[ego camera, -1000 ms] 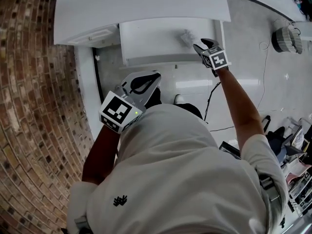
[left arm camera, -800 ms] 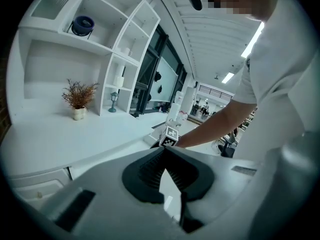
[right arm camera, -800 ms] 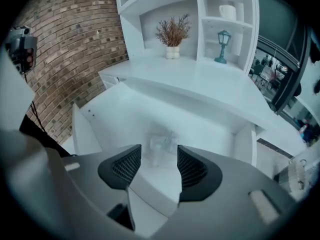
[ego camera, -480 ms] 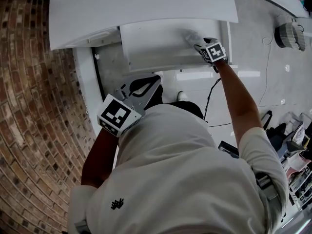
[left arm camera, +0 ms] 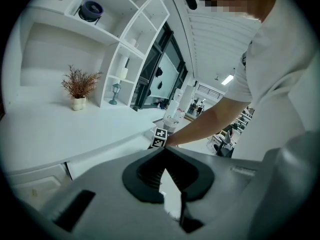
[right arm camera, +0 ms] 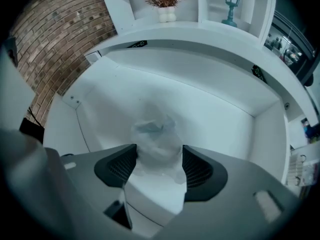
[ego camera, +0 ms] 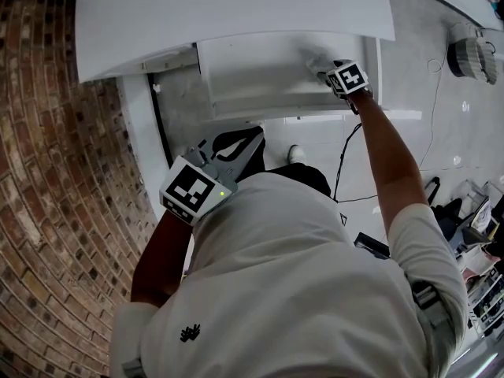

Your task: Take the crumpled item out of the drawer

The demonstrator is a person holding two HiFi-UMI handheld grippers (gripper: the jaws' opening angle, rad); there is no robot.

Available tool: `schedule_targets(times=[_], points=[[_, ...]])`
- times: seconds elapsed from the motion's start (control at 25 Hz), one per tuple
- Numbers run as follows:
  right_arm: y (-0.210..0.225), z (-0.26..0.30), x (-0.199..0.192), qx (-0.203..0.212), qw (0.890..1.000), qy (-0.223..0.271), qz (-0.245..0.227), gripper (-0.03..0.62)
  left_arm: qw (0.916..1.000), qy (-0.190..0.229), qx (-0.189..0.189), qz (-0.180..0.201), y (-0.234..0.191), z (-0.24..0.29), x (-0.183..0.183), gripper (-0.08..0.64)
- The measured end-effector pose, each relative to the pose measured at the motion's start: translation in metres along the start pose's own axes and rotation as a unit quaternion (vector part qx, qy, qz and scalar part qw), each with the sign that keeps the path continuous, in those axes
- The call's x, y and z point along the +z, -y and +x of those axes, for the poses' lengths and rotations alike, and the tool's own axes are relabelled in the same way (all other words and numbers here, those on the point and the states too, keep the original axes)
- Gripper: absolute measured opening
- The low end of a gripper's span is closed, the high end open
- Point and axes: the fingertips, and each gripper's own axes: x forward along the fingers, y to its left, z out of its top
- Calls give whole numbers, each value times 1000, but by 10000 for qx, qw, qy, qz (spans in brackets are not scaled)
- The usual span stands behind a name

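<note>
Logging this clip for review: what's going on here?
A person holding a gripper in each hand stands at an open white drawer. The right gripper reaches into it, and its jaws are opening with the crumpled white item between them. The item lies on the drawer floor and is not lifted yet. The left gripper is held back near the person's torso, with its jaws together and nothing in them.

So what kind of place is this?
Probably a home-style display corner inside an open office: white shelves with a dried plant and a lantern, a brick wall, and desks under strip lights beyond.
</note>
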Motion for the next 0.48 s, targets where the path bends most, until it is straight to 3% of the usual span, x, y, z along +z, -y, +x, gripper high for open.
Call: schedule_targets(times=[0.28,0.48], points=[[3,10,-2,-90,9999,-54,90,266,10000,-33,23,-50,-8,-1,-5,6],[-2,13,0,-85,9995,-43,-299,191,10000,-77,-13,-25,-5,1,-7,6]])
